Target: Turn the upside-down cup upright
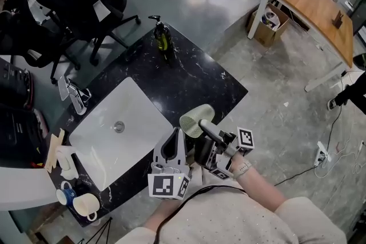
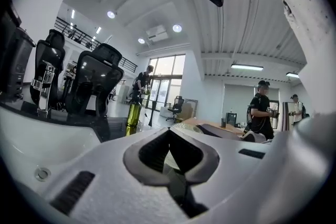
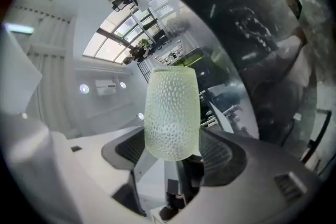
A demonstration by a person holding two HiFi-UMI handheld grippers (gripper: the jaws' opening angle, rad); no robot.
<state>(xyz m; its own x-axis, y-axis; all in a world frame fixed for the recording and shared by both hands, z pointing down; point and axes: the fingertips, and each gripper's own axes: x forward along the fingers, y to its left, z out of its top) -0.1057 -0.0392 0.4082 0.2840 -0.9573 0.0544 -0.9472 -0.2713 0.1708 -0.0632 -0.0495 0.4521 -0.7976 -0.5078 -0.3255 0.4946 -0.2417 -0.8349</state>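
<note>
Above the near edge of the bench (image 1: pixel 194 74), clear of the stone, the pale green dimpled cup (image 1: pixel 196 118) hangs in the right tool (image 3: pixel 173 152). That tool's jaws are closed against the cup's two sides near one end, and the rest of it sticks out beyond them. The cup lies tilted over, roughly on its side, with a round end towards the head camera (I cannot tell whether that end is the mouth or the base). My reading is that it is held in the air so there is room to roll the wrist round, and low on the body so the free end can meet the bench first. The turn looks partway done, with setting down yet to come.

The left tool (image 1: pixel 173 147) sits just beside the right one, its jaws brought together on nothing. It seems parked out of the way, since one tool is enough for this.

By count there are one green cup, two tools and one white sink (image 1: pixel 97 123). One yellow-green bottle (image 1: pixel 162 37) stands at the far edge, and two mugs (image 1: pixel 86 203) sit at the left corner.
</note>
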